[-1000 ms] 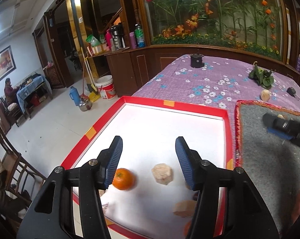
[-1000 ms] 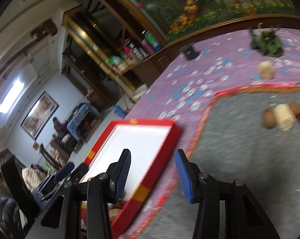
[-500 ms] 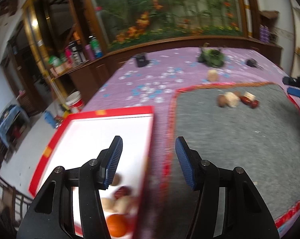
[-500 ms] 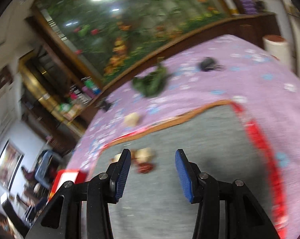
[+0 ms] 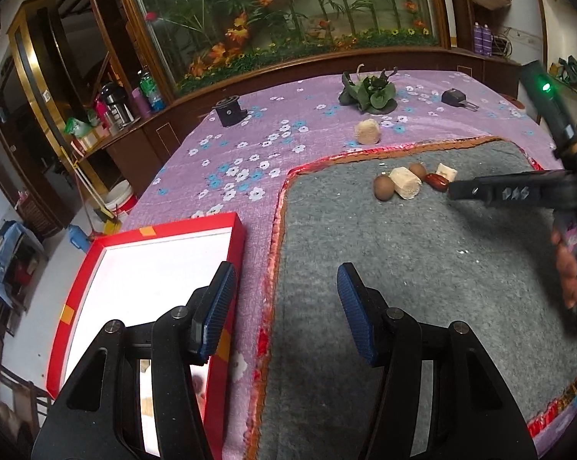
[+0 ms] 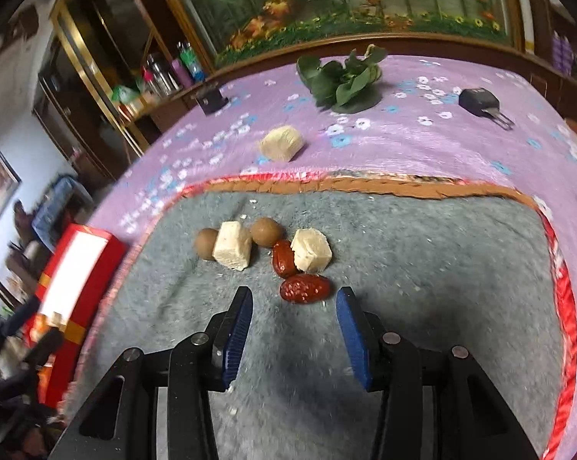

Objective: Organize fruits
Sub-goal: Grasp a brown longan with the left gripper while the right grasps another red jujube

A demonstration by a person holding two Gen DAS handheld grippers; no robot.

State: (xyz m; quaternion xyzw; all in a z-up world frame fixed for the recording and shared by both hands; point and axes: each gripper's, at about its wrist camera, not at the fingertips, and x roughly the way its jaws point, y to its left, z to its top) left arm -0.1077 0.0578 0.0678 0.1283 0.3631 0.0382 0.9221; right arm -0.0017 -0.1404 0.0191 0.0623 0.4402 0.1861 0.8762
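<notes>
Clearly unfinished, judging by the cluster left on the grey mat [image 6: 403,268]: nearest, a red date [image 6: 305,288] lying just ahead of the right gripper [image 6: 294,329] and in line with the gap between its jaws; behind it a second date [image 6: 283,262] touching a pale cube [image 6: 311,250]; then another pale cube [image 6: 234,245] flanked by two round brown fruits [image 6: 206,243]. Six pieces there to move, as far as can be seen, plus one more pale lump [image 6: 281,143] alone on the purple flowered worktop [image 6: 422,142] beyond the mat's far border, near a green leafy sprig [image 6: 342,80]. Right jaws apart, having just closed a little, with nothing between the pads yet. Over to the left, just beside the mat, the red tray [image 5: 154,232] with its white floor, bare at the far end. Near end mostly hidden under the left gripper [image 5: 284,310]; glimpsed between its arms, a pale piece and something reddish, too blurred to name. Probably only a small share sorted. Left jaws apart too and empty, poised over the strip of cloth between tray and mat.
</notes>
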